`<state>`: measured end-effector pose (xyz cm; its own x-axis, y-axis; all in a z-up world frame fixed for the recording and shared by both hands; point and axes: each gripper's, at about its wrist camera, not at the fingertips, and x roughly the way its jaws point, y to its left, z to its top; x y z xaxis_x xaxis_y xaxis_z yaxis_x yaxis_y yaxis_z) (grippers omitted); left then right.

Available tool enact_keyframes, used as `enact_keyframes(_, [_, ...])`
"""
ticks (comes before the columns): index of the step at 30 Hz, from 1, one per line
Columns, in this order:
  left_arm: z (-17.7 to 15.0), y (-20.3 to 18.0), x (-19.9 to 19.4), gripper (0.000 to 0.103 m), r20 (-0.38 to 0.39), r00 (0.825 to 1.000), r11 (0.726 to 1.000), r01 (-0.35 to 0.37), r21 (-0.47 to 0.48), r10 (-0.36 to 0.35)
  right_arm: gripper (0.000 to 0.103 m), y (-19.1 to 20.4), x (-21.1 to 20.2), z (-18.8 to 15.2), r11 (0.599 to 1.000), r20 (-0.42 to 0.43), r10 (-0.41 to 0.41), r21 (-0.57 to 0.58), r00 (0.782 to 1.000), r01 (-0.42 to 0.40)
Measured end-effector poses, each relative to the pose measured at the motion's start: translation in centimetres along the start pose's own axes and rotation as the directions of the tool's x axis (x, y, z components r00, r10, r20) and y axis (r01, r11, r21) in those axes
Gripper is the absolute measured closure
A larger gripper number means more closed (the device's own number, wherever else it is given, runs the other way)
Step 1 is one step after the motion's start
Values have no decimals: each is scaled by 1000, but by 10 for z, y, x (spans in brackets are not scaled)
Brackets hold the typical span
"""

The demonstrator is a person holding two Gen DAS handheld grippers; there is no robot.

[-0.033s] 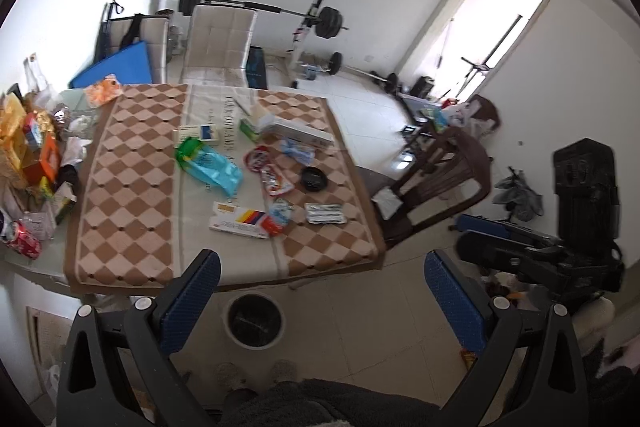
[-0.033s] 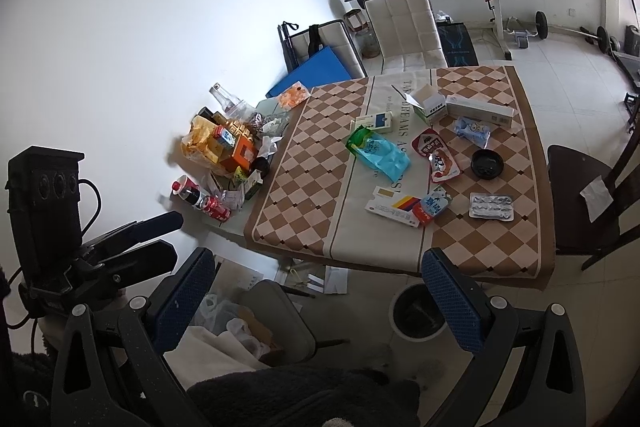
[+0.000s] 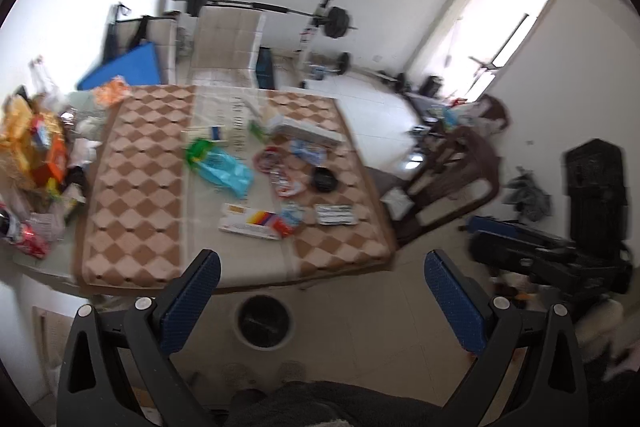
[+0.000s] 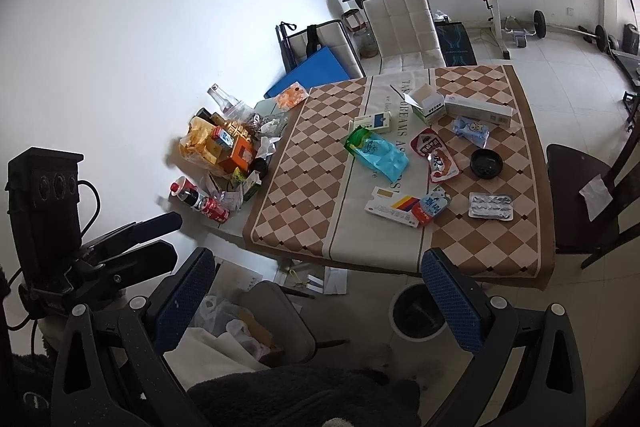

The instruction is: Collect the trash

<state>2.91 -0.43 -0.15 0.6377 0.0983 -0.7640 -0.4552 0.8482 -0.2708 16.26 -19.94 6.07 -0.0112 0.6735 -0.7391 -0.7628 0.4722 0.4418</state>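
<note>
- One table (image 4: 532, 211) is standing in the room, wearing a brown checked cloth (image 4: 304, 163) with a pale strip down its middle; the trash is lying scattered on this cloth.
- One dark wooden chair (image 4: 580, 187) is sitting at the table's right side, with one white paper (image 4: 598, 197) lying on its seat.
- One round bin (image 4: 416, 311) is standing on the floor just beside the table's near edge; it is showing in the left wrist view (image 3: 264, 321) too, between the two gripper fingers.
- One heap of snack packets and bottles (image 4: 224, 151) is crowding the bare left end of the table.
- Three boxes are lying on the cloth: one long white box (image 4: 480, 109), one open small box (image 4: 428, 103), and one flat box with coloured stripes (image 4: 394, 207).
- Four wrappers are lying around them: one green and blue bag (image 4: 378, 149), one red and white packet (image 4: 434, 155), one pale blue packet (image 4: 470, 127), one small blue packet (image 4: 436, 203).
- One black ashtray (image 4: 486, 163) is sitting near one silver pill strip (image 4: 491, 206).
- The left gripper (image 3: 320, 303) is hovering short of the table, fingers spread wide, gripping nothing.
- The right gripper (image 4: 316, 303) is likewise hanging wide apart and empty.
</note>
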Motion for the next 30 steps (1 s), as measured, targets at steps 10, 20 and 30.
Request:
enact_keyframes(10, [-2, 47, 119, 0, -151, 927, 937, -349, -19, 342, 0, -48, 72, 19, 945, -21, -298, 130, 954, 299])
enact_keyframes(20, [-15, 106, 300, 0, -533, 833, 805, -416, -424, 150, 0, -222, 212, 61, 842, -226, -402, 289, 887, 456])
enact_keyframes(30, [-36, 150, 430, 2, -578, 810, 391, -504, -770, -97, 0, -347, 358, 130, 848, -412, -379, 204, 829, 489])
